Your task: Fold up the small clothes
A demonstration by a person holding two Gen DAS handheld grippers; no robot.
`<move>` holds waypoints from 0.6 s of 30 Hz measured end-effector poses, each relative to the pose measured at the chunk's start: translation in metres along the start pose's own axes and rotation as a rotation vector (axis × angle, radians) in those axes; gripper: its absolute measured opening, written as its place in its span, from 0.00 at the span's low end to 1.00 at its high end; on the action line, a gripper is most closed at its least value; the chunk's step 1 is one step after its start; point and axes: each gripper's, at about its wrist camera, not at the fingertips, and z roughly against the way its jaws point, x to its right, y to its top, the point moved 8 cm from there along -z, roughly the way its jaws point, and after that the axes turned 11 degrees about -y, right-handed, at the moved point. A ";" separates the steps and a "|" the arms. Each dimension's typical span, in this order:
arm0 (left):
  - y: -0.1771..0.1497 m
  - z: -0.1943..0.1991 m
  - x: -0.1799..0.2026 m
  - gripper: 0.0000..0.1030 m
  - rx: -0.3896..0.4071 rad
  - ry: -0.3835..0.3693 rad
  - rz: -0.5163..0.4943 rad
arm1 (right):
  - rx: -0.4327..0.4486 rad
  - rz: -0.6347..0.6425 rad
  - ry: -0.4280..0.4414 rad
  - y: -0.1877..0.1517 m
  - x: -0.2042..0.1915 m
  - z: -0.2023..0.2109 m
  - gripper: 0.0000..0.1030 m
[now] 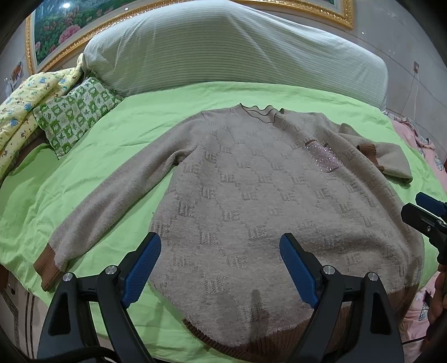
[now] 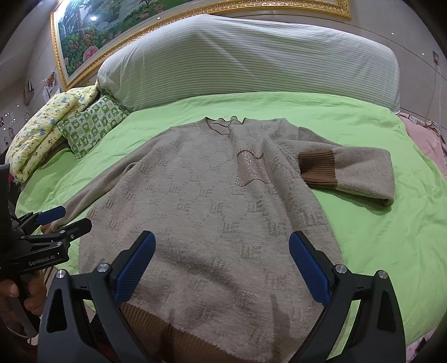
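Observation:
A beige knitted sweater [image 1: 251, 190] [image 2: 201, 206] with brown cuffs and hem lies flat, front up, on the green bedsheet [image 1: 92, 178] [image 2: 377, 234]. Its left sleeve [image 1: 111, 201] stretches out straight. Its right sleeve [image 2: 352, 173] is folded back, its brown cuff [image 2: 317, 169] pointing toward the body. A sparkly patch [image 2: 250, 170] sits on the chest. My left gripper [image 1: 220, 245] hovers open above the lower left of the sweater, nothing between its fingers. Over the lower right, my right gripper [image 2: 222, 248] also stands open and empty. Each gripper shows at the edge of the other's view.
A large striped pillow [image 1: 223, 50] lies across the head of the bed. A green checked cushion [image 1: 75, 111] and a yellow floral quilt [image 1: 25, 111] sit at the far left. A gold-framed painting [image 2: 117, 25] hangs behind. Pink bedding [image 1: 419, 139] shows at the right edge.

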 end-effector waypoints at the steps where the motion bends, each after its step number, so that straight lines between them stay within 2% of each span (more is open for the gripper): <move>1: 0.000 -0.001 0.000 0.85 -0.004 -0.003 0.004 | 0.001 0.001 -0.001 0.000 0.000 0.000 0.94; 18: -0.004 -0.001 -0.005 0.86 -0.003 -0.013 0.021 | 0.001 0.005 -0.001 -0.001 -0.003 -0.001 0.94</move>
